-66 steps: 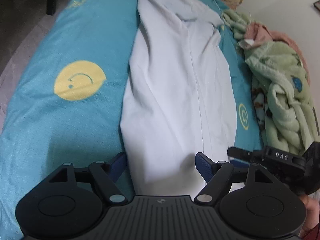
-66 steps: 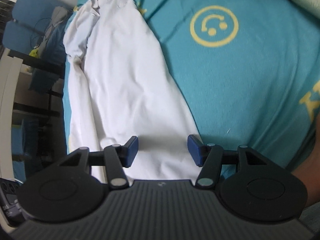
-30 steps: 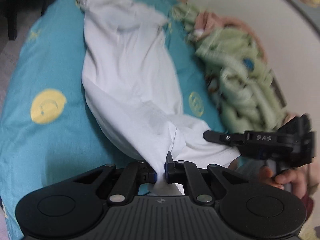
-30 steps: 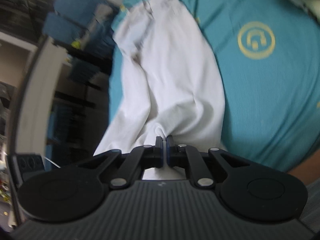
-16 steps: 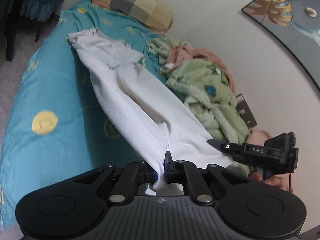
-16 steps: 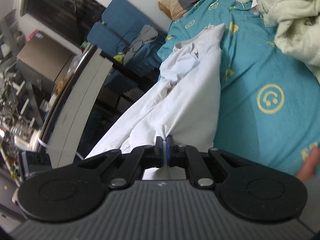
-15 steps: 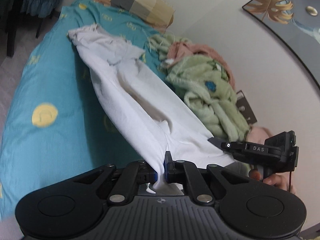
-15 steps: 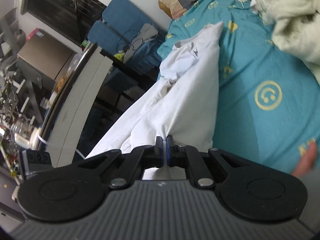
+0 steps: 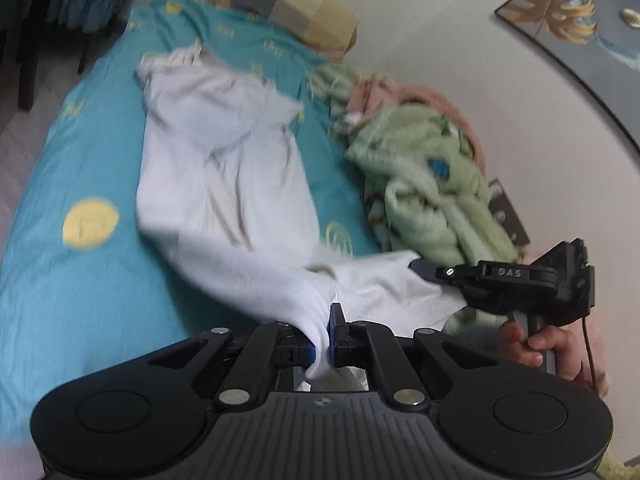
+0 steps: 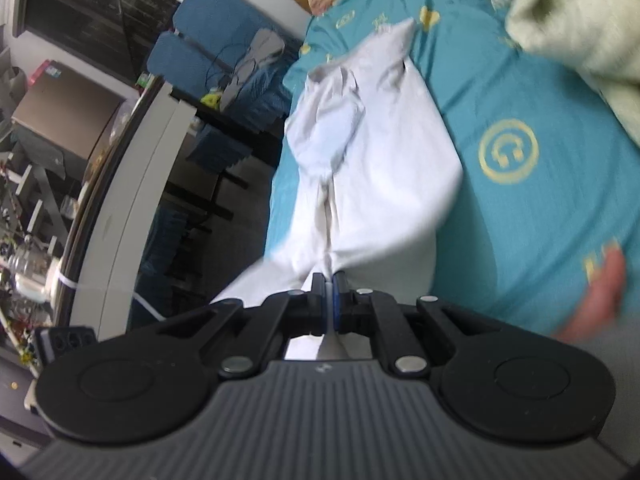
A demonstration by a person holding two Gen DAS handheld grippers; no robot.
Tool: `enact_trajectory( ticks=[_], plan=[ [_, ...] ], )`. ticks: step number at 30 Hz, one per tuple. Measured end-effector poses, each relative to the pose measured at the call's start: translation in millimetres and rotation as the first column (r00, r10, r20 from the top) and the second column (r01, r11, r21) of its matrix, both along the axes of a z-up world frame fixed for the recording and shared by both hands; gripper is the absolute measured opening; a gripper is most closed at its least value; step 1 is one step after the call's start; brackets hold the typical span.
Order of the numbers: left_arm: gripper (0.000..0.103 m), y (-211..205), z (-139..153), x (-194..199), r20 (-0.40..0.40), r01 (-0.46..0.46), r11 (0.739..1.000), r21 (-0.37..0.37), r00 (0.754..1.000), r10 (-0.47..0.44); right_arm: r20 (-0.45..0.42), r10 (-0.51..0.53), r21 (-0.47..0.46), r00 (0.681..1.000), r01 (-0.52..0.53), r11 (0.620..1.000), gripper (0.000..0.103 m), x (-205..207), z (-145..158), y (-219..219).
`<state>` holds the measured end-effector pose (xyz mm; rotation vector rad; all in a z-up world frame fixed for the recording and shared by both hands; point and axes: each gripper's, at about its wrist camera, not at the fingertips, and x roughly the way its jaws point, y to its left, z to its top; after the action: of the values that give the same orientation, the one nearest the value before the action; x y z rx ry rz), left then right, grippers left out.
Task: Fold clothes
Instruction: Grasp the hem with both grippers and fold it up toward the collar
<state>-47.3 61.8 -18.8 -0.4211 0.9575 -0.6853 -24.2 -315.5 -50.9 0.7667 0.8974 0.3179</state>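
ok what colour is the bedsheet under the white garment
Teal bedsheet with yellow printed icons, clearest in the right wrist view.

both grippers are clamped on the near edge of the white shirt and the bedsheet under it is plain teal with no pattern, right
Not quite. The left gripper and right gripper are both clamped on the near edge of the white shirt, but the teal bedsheet is not plain: it carries yellow printed symbols. The left wrist view shows a yellow round face, and the right wrist view a yellow headphone circle.

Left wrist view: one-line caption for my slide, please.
Left gripper and right gripper pinch the near edge of a white garment above the teal bedsheet.
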Motion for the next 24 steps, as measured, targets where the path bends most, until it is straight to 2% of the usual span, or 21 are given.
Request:
enact_trajectory(
  ticks=[3, 6, 9, 14, 17, 19, 23, 24],
  plan=[
    [0.007, -9.4, 7.5, 45.9, 0.068, -0.059, 0.998, -0.017, 0.996, 0.060, 0.013, -0.051, -0.001, 0.999, 0.051, 0.999, 0.007, 47.0, 4.4, -1.0],
    [0.007, -20.5, 3.5, 99.2, 0.095, -0.124, 0.992, -0.014, 0.988, 0.125, -0.002, -0.097, 0.003, 0.995, 0.097, 0.995, 0.007, 99.0, 1.7, -1.4],
    [0.007, -22.8, -15.6, 151.3, 0.093, -0.178, 0.984, 0.003, 0.980, 0.177, -0.008, -0.132, -0.013, 0.991, 0.131, 0.991, 0.007, 147.4, -8.8, -2.3],
    [0.007, -25.1, -57.9, 222.6, 0.088, -0.225, 0.973, 0.055, 0.972, 0.220, -0.031, -0.169, -0.066, 0.985, 0.166, 0.984, 0.007, 212.5, -47.0, -6.7],
    [0.007, -29.3, -85.0, 250.3, 0.089, -0.238, 0.968, 0.080, 0.969, 0.231, -0.036, -0.167, -0.135, 0.985, 0.161, 0.978, 0.007, 240.2, -71.4, -5.6],
    [0.007, -37.6, -102.7, 261.1, 0.094, -0.235, 0.962, 0.141, 0.970, 0.223, -0.049, -0.156, -0.173, 0.987, 0.145, 0.974, 0.007, 253.2, -84.6, -2.6],
    [0.008, -50.9, -125.9, 268.2, 0.104, -0.222, 0.948, 0.226, 0.974, 0.203, -0.068, -0.138, -0.250, 0.988, 0.117, 0.961, 0.009, 267.2, -99.2, 6.9],
    [0.012, -52.4, -125.9, 266.9, 0.108, -0.221, 0.946, 0.236, 0.974, 0.200, -0.067, -0.131, -0.268, 0.989, 0.108, 0.957, 0.009, 268.8, -99.9, 9.5]
  ],
)
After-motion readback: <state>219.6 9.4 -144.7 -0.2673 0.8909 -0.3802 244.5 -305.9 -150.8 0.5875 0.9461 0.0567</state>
